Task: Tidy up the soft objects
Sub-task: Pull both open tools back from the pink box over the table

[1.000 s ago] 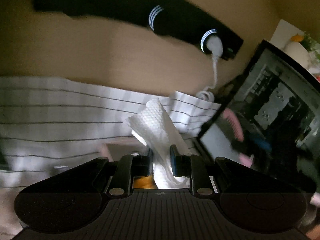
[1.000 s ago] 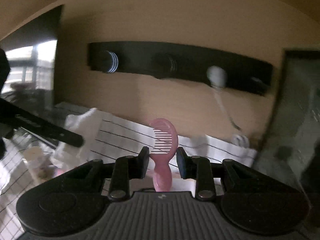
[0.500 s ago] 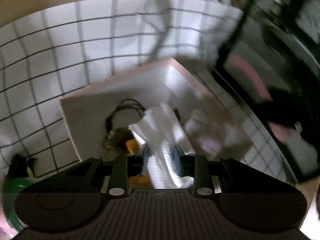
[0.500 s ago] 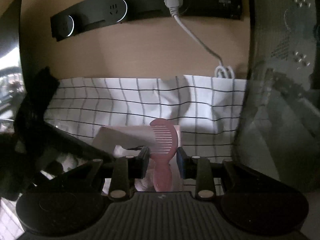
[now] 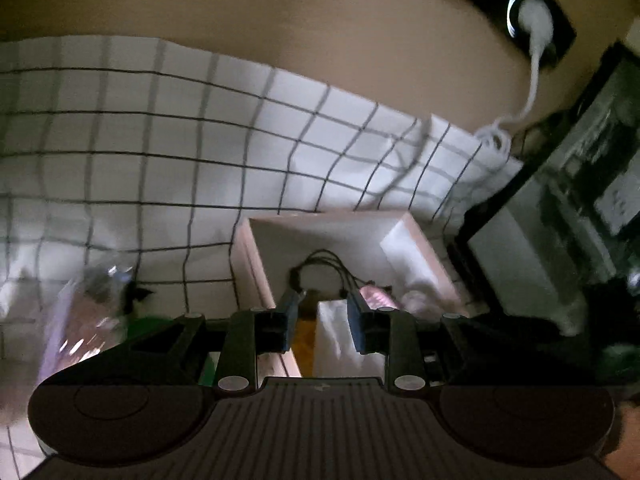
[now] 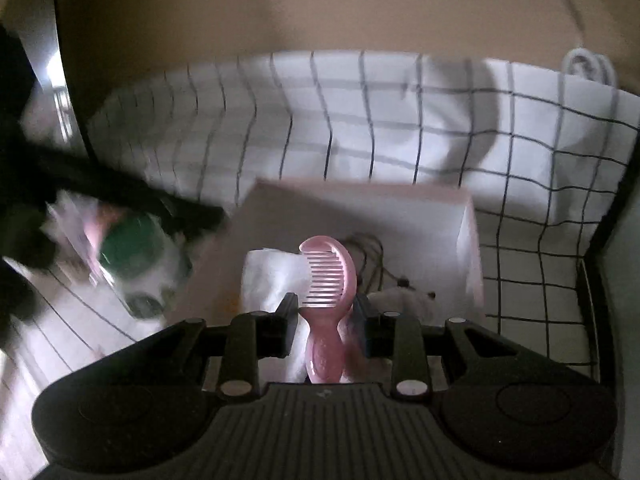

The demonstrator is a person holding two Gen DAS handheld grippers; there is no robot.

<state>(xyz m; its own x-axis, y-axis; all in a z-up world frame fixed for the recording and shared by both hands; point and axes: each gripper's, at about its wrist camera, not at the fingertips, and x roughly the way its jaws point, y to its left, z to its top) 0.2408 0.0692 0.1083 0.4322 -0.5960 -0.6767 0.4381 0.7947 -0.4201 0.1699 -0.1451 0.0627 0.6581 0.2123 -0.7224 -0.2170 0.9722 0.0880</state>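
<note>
A pink open box (image 5: pixel 256 264) stands on the checked cloth; it also shows in the right wrist view (image 6: pixel 472 248). My left gripper (image 5: pixel 323 320) hangs over the box with its jaws apart, and the white tissue (image 5: pixel 336 340) lies below it against the right finger. The tissue lies in the box in the right wrist view (image 6: pixel 268 280). My right gripper (image 6: pixel 326 320) is over the box with a pink comb (image 6: pixel 328 288) standing between its jaws. A black cord (image 5: pixel 324 264) and a small white soft thing (image 6: pixel 404 300) lie in the box.
A green-lidded jar (image 6: pixel 132 252) and a clear packet (image 5: pixel 92 304) sit left of the box. A dark glass cabinet (image 5: pixel 568 208) stands on the right. A black socket strip with a white plug (image 5: pixel 532 16) is on the wall behind. The checked cloth (image 5: pixel 160 140) covers the table.
My left gripper opened and the tissue dropped from its grip into the box; the view tilted back up. My right gripper moved down over the box with the comb.
</note>
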